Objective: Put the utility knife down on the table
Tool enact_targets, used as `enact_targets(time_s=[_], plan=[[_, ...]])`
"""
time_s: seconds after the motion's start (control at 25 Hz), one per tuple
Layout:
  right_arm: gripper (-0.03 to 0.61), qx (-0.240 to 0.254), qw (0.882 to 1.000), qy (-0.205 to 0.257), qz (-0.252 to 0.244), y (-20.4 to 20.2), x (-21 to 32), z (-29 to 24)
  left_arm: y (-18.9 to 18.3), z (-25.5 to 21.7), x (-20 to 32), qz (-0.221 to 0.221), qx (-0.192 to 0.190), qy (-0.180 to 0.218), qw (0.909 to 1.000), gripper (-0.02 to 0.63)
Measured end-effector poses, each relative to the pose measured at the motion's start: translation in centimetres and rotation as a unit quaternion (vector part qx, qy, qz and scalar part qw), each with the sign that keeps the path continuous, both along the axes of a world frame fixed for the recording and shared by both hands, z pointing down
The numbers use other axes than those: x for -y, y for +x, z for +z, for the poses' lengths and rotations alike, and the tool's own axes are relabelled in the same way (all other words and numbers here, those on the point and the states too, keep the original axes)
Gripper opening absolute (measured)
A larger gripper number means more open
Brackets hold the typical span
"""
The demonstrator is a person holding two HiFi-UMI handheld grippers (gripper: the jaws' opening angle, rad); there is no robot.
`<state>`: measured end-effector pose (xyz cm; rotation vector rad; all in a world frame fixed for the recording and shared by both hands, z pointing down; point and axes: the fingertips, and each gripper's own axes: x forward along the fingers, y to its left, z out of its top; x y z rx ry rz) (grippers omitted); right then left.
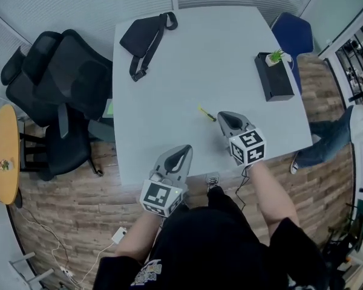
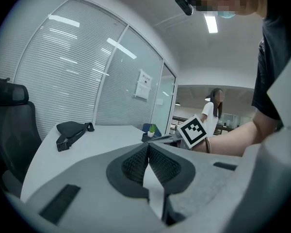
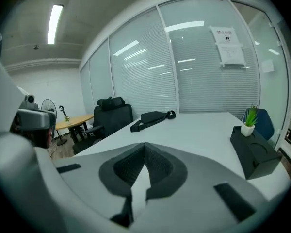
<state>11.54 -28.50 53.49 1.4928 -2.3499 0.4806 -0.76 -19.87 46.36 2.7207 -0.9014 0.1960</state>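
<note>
Two grippers, right [image 1: 221, 116] and left [image 1: 186, 149], both clenched empty over the white table's [image 1: 199, 59] near edge, one yellow utility knife [image 1: 207, 113] lying mid-table, one black sling bag [image 1: 144, 36] and one black box [image 1: 273, 77] toward its far side.

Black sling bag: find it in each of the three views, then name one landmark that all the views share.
Head view: black sling bag near the top, left of centre, on the table's far corner.
Left gripper view: the bag at left, just below mid-height.
Right gripper view: the bag near the centre.
Shared landmark: the black box holding a small plant.
</note>
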Motion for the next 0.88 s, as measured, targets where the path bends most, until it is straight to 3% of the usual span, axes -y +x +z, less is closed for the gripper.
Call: enact_targets(time_s=[0.52, 0.88], plan=[[0.003, 0.053, 0.988, 0.131, 0.066, -3.6, -8.2, -12.8, -3.9, -3.9, -2.0, 0.046, -0.026, 0.046, 0.9975, 0.006], [0.003, 0.043, 0.983, 0.153, 0.087, -7.5, -14.0, -14.7, -6.6, -4.7, -4.7, 0.083, -0.034, 0.054, 0.9945, 0.005]])
